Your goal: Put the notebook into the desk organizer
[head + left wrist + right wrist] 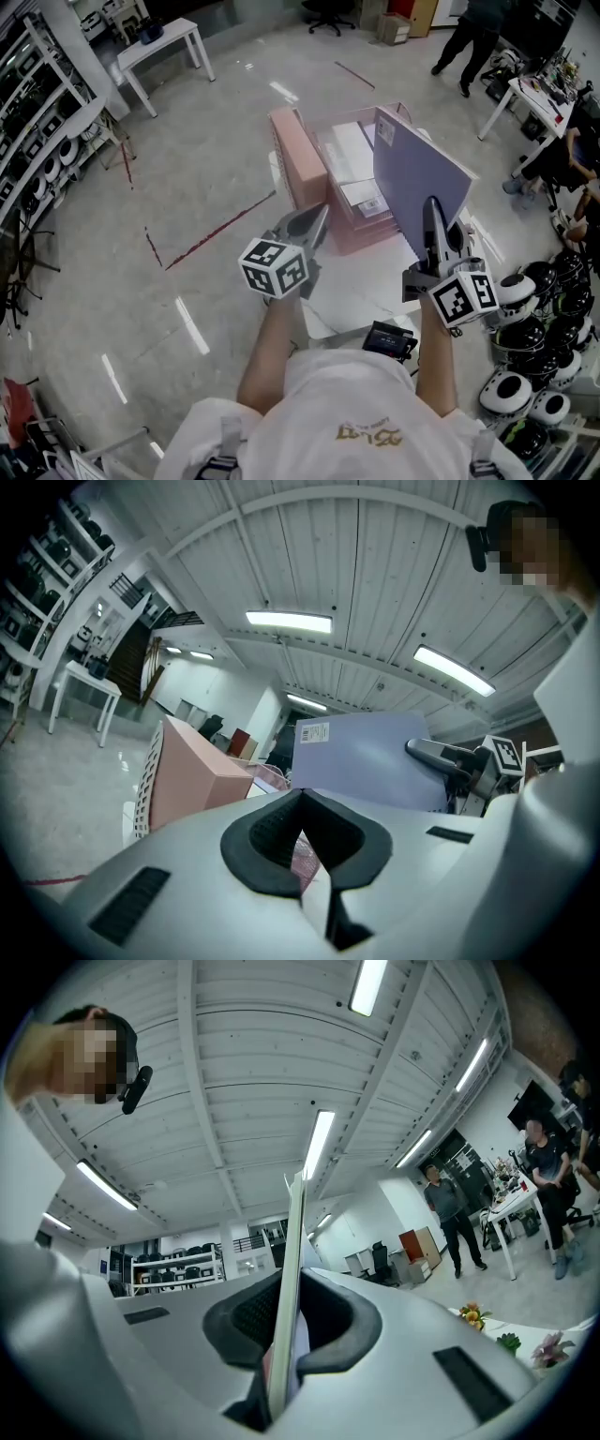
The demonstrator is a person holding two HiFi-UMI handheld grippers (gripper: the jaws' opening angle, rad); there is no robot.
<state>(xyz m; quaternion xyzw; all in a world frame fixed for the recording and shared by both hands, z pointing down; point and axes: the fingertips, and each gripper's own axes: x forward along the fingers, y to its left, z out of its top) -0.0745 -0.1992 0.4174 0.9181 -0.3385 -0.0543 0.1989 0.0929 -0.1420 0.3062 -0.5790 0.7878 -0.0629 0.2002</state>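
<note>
Person's white shirt (342, 422) fills the 6 o'clock edge of the head view, with both forearms reaching forward over a white table (361, 291).

1. Right gripper (432, 214), at 4 o'clock from frame centre: the jaws are pinching the notebook (417, 173) at its lower edge. The right gripper view shows the notebook edge-on (292, 1241), clamped between the dark pads of the right gripper (291, 1309).
2. Notebook appearance: thin, rectangular, plain lavender cover, with a white barcode label at one upper corner. It stands nearly upright, its cover facing the left gripper view (366, 761).
3. Notebook position: at 1 o'clock from frame centre, raised at the right side of the desk organizer (352, 234). Whether its lower edge touches the organizer cannot be told.
4. Desk organizer: pink mesh, at 12 o'clock, with white papers in its compartments. A tall pink box (298, 159) stands at its 9 o'clock side.
5. Left gripper (314, 223), at 7 o'clock: the jaws are pressed together at the tips with nothing between them, as the left gripper view (302, 832) confirms.
</note>
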